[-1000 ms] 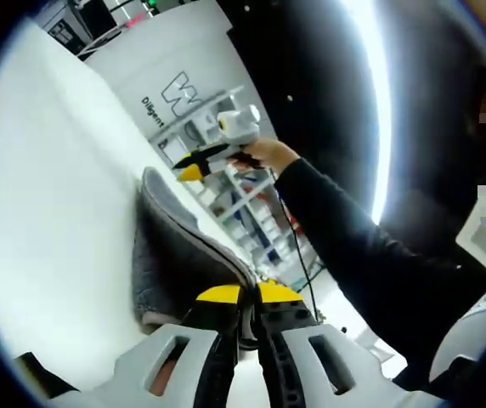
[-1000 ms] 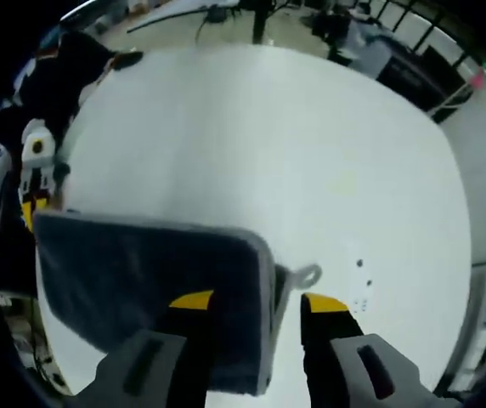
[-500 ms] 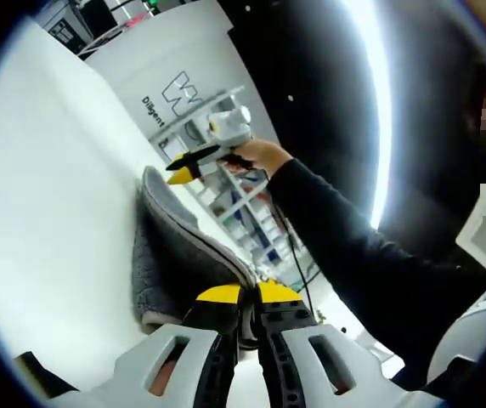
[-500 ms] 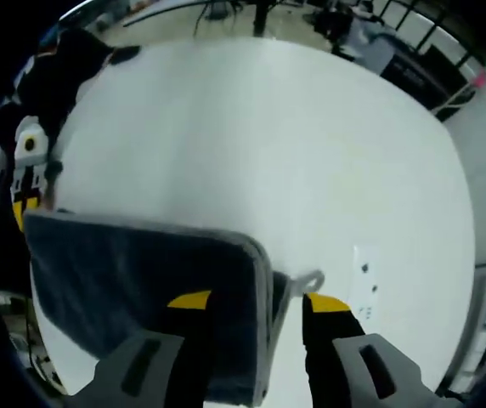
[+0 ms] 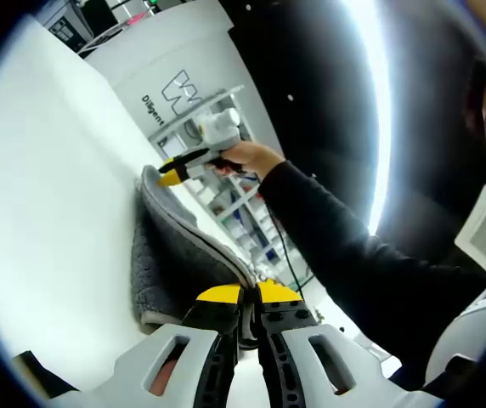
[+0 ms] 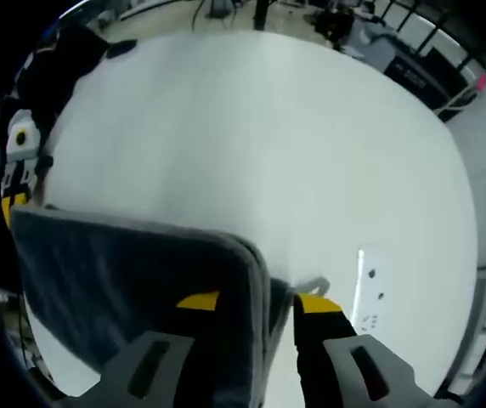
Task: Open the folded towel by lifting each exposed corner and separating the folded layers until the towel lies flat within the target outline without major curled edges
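In the left gripper view, the left gripper [image 5: 248, 297] rises at 6 o'clock with its 2 yellow-tipped jaws clenched on the near edge of the grey towel [image 5: 175, 255]. The towel runs away toward 11 o'clock as a raised, doubled fold standing off the white table [image 5: 48, 195]. At its far end, near 11 o'clock, the right gripper [image 5: 175, 172] meets the far corner, held by a person's hand [image 5: 245, 157] on a dark sleeve [image 5: 345, 255] coming in from 4 o'clock. A white pillar [image 5: 175, 59] with printed letters stands behind.

In the right gripper view, the right gripper [image 6: 256, 302] comes up at 6 o'clock, its jaws straddling the towel's corner [image 6: 256, 263] and hem loop [image 6: 311, 283]. A gap shows between the tips, so I cannot tell whether they grip. The towel [image 6: 124, 272] spreads toward 9 o'clock, where the left gripper [image 6: 14, 170] holds the opposite end. The table [image 6: 268, 127] lies beyond, with a small white label [image 6: 370, 289] at 4 o'clock.

The step in hand looks like securing the second corner. To do it well, pinch just the top layer at the hem, then draw both corners apart evenly and low, so the fold peels open without dragging the under layer or curling an edge.
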Action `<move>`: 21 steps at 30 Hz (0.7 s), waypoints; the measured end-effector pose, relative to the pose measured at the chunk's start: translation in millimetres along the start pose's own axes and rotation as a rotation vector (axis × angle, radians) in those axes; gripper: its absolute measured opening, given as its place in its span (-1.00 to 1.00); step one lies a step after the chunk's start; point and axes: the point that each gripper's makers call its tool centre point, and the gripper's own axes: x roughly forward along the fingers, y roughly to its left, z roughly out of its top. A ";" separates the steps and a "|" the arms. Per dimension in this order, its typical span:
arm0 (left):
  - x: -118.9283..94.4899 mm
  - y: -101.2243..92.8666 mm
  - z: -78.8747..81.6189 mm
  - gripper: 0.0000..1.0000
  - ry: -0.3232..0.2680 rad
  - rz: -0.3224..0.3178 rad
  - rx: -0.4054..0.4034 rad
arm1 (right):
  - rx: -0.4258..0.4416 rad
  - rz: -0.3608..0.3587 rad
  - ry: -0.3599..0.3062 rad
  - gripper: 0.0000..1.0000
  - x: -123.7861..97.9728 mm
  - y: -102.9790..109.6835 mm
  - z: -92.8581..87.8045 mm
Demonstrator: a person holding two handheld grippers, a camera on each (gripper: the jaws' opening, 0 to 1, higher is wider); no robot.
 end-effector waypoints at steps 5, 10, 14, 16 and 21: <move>-0.4 -0.4 -0.1 -0.92 0.000 0.000 -0.001 | -0.035 0.014 0.010 -0.51 3.0 -1.0 -0.3; -0.3 -0.9 -0.1 -0.92 0.000 -0.001 -0.002 | -0.043 0.017 0.007 -0.55 5.0 1.9 -2.0; 0.5 -0.9 1.1 -0.92 0.000 -0.001 -0.003 | -0.046 0.019 -0.003 -0.60 6.8 2.6 -0.9; 0.6 -1.1 1.4 -0.92 0.000 -0.001 -0.003 | -0.063 0.016 -0.013 -0.63 6.1 4.2 -0.9; 1.5 -0.6 3.3 -0.92 -0.001 0.000 -0.004 | -0.080 0.007 -0.032 -0.74 3.6 -0.8 0.5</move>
